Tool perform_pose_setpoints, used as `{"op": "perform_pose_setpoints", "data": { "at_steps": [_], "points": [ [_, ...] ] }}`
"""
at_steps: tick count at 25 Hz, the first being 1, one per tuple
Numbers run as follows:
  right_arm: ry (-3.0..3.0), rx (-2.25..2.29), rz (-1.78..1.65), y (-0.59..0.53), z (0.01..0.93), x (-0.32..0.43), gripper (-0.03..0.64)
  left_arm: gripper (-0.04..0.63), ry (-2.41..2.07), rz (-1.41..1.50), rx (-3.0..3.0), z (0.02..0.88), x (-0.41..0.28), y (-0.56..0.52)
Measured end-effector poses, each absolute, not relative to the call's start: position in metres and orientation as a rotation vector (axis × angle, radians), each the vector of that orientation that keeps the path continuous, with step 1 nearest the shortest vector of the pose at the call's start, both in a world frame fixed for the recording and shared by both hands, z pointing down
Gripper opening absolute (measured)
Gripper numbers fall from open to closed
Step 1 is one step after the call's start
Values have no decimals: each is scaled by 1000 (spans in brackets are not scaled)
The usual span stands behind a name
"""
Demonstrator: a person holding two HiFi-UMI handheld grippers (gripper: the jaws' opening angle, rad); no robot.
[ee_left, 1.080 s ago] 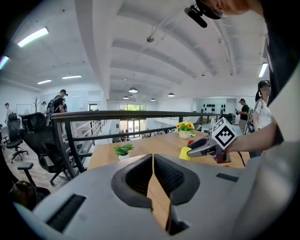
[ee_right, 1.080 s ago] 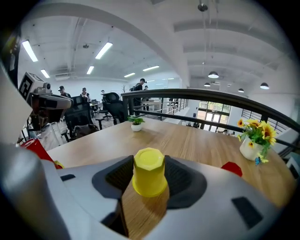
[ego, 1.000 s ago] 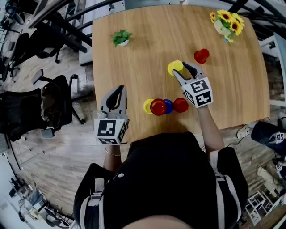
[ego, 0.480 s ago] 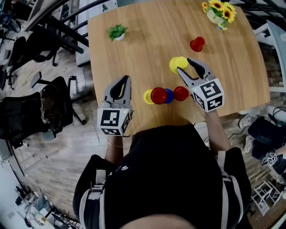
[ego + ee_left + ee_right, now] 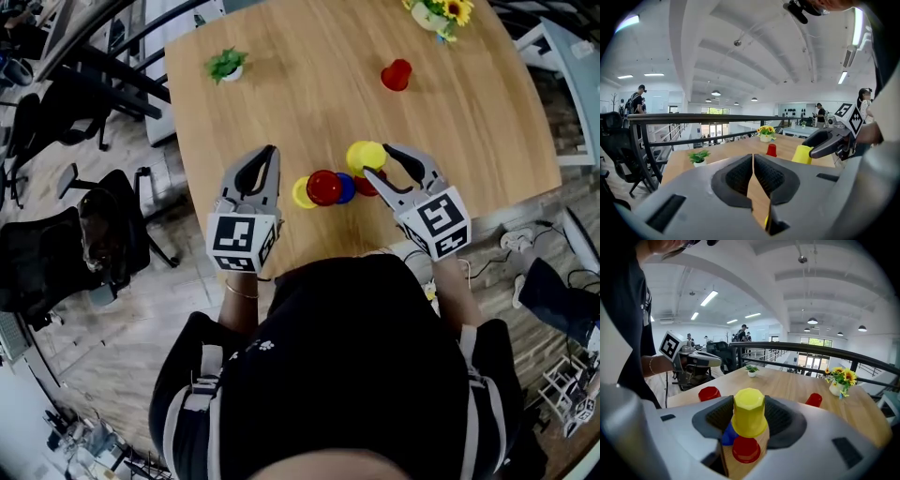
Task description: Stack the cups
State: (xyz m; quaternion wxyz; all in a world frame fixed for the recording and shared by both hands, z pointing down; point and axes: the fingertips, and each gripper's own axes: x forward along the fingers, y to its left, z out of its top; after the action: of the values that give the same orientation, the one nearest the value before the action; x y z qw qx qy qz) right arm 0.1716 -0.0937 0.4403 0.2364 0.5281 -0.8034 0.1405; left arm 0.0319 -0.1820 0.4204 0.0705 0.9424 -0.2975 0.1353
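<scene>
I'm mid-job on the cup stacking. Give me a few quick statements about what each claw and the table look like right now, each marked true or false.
1. The right claw grips a yellow cup. True.
2. The left claw holds a red cup. False: its jaws are together with nothing between them.
3. A lone red cup stands apart from the cup cluster, on the sunflowers' side of the table. True.
4. The small green plant stands right beside the sunflowers. False: they are at opposite far corners of the table.
</scene>
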Motion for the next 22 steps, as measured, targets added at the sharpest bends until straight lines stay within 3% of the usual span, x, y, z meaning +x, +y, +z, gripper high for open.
{"op": "perform_pose_setpoints", "data": {
  "at_steps": [22],
  "points": [
    [-2196,1348,436,-59,460,148,209,21,-832,440,2847,428,46,-170]
  ]
}}
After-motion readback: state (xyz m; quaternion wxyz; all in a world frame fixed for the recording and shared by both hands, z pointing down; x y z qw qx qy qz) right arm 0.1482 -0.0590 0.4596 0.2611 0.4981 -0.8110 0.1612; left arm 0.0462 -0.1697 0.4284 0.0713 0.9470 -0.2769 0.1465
